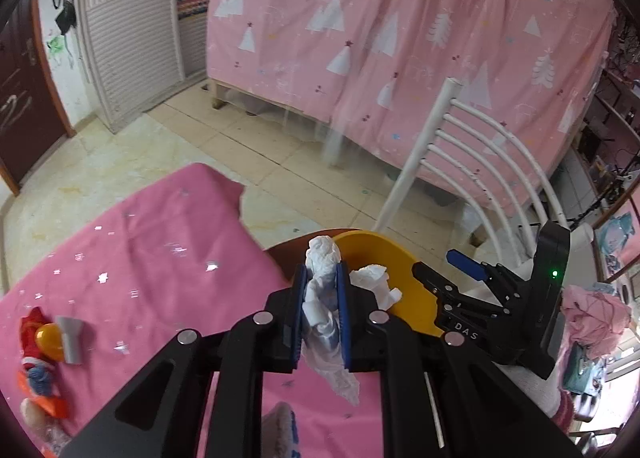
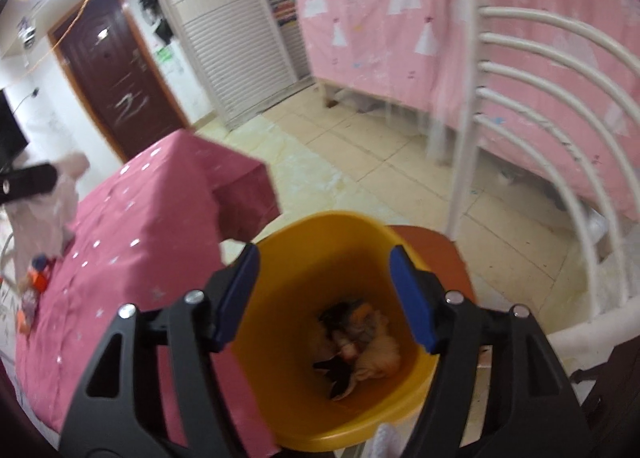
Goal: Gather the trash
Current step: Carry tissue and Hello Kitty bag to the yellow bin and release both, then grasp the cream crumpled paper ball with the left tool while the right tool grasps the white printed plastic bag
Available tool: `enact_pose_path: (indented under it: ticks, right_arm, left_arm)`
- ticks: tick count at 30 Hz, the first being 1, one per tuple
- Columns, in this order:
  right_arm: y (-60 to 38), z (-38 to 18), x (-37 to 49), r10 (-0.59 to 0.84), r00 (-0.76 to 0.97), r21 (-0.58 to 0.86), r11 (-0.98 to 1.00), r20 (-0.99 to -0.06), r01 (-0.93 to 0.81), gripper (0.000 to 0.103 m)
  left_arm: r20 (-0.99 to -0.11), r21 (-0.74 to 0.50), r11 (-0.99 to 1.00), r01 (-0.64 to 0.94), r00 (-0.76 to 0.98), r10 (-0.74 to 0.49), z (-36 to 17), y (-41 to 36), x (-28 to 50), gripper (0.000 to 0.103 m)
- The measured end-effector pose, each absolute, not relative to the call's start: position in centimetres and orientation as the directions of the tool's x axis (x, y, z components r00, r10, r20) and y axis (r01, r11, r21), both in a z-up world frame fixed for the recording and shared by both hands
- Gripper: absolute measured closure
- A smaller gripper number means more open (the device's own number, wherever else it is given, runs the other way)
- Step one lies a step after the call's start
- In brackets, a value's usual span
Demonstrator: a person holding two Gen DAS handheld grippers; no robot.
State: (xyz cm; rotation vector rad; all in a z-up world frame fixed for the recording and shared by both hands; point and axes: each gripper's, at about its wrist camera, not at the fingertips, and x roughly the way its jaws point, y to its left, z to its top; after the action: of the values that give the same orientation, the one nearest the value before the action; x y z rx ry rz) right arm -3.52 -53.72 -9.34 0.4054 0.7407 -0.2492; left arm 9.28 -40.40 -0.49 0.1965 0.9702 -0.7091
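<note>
Nearest the lens in the left wrist view, the left gripper (image 1: 320,298) is clamped on a wad of crumpled tissue (image 1: 322,278). Both blue pads press its middle; a knot stands above them and a thin tail trails below toward the camera. Judged from its creases, the wad is very light, soft and compressible, not fragile, and prone to slip or tear if held only by the tail. The present mid-body hold appears sound.

The gripper is pitched steeply down and sits at the near edge of the yellow bin (image 1: 384,258), the wad just short of its opening. A second white tissue piece (image 1: 376,282) shows just right of the wad against the bin's inner wall; whether it is falling or resting cannot be told.

On the far right side of the bin, the right gripper (image 1: 464,270) reaches in over the rim. In its own view the right gripper (image 2: 324,290) has its jaws well apart with nothing between them, poised directly above the bin mouth and angled down into it. At the bottom of the yellow bin (image 2: 280,258) lies collected trash (image 2: 360,346), a blurred heap of pale and dark scraps.

Left of the bin lies the pink tablecloth (image 1: 140,258). Behind the bin, the white chair (image 1: 480,161), then the pink curtain (image 1: 400,37).
</note>
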Motion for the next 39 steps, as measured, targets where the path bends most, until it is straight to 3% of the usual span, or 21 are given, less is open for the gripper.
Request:
enact_pose_path:
  ticks: [7,12,19,30,39]
  right_arm:
    - [-56.0,-9.3,-4.6,-0.085,0.726,0.308,0.867,-0.683,0.392,0.038]
    - [-55.7,-9.2,-4.7,-0.078,0.731,0.31,0.871,-0.678,0.38,0.038]
    - [-53.5,-8.2,-4.0,-0.032,0.752,0.317,0.894,-0.658,0.315,0.038]
    - [-46.8,-6.0,-1.7,0.059,0.754,0.299,0.936,-0.654,0.186,0.038]
    - [-40.1,-4.0,0.9,0.115,0.748,0.252,0.965,-0.654,0.072,0.038]
  left_arm:
    - [-0.798,-0.232,0.709,0.666,0.287,-0.53,-1.6,-43.4,9.1,0.089]
    - [-0.792,-0.263,0.701,0.663,0.266,-0.549,-2.3,-43.9,8.7,0.06]
    - [-0.796,-0.243,0.735,0.632,0.303,-0.524,-2.3,-41.2,8.7,0.058]
    - [-0.768,-0.206,0.81,0.55,0.421,-0.482,0.9,-32.6,9.4,0.046]
    - [-0.753,-0.175,0.862,0.475,0.499,-0.428,2.1,-25.6,10.0,0.045]
